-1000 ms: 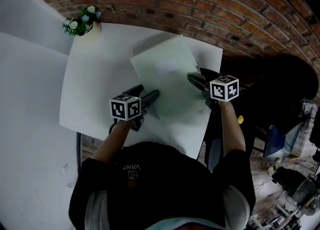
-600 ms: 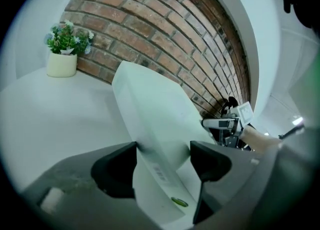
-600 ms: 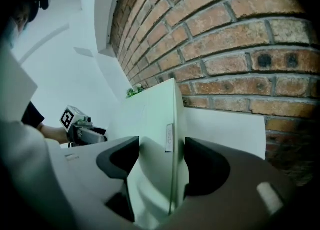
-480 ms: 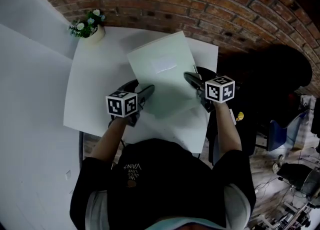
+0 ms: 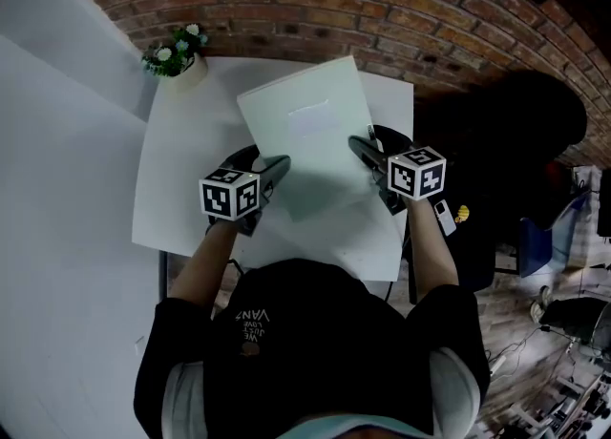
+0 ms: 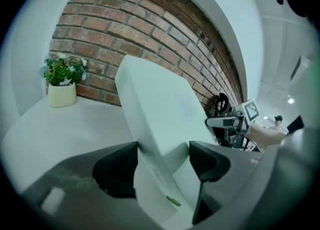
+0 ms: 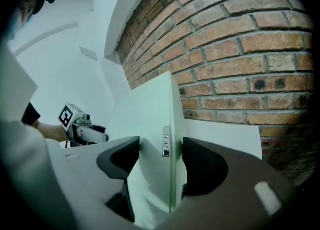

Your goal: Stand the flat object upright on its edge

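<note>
White pot (image 5: 181, 73) holds flowers (image 5: 175, 50). Flat box (image 5: 307, 132) tilts, long axis toward the brick wall, clamped by the right gripper (image 5: 362, 147) and the left gripper (image 5: 273, 167), whose jaws have just been closing.

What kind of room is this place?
Probably an indoor workroom or lab: a white table against a brick wall, a small flower pot on it, and cables and gear on the floor nearby.
</note>
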Demonstrator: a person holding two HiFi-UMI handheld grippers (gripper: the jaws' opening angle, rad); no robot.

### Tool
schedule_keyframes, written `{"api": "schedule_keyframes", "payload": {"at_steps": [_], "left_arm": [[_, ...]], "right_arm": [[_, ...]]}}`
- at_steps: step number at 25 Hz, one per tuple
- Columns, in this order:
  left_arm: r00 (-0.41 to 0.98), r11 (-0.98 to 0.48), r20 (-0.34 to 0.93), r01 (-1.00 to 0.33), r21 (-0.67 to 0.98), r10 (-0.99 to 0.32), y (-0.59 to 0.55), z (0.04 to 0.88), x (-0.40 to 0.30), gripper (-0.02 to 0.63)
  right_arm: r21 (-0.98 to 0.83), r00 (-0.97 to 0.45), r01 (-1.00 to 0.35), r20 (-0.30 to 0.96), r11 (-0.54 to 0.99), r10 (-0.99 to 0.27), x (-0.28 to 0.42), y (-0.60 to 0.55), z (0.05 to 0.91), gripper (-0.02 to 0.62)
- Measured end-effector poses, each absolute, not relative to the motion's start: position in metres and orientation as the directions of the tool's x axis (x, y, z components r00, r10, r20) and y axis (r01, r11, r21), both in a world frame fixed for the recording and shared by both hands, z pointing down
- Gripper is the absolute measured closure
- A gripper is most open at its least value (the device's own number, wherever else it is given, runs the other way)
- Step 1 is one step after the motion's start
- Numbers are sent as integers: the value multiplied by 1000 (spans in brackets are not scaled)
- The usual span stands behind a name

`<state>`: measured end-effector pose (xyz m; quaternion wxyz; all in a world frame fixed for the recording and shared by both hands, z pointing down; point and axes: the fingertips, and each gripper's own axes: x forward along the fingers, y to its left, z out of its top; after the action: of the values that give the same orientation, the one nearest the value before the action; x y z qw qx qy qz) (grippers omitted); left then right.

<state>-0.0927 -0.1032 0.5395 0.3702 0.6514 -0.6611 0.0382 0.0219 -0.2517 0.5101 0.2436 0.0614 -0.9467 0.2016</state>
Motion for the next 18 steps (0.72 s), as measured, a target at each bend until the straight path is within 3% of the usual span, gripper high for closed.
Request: {"api": "schedule_keyframes", "payload": {"at_steps": [18], "left_arm": [[129, 9, 519, -967, 255, -845, -80, 505, -166, 288]], "right_arm": [[-324, -892, -287, 434, 901, -127, -27, -207, 489, 339]]}}
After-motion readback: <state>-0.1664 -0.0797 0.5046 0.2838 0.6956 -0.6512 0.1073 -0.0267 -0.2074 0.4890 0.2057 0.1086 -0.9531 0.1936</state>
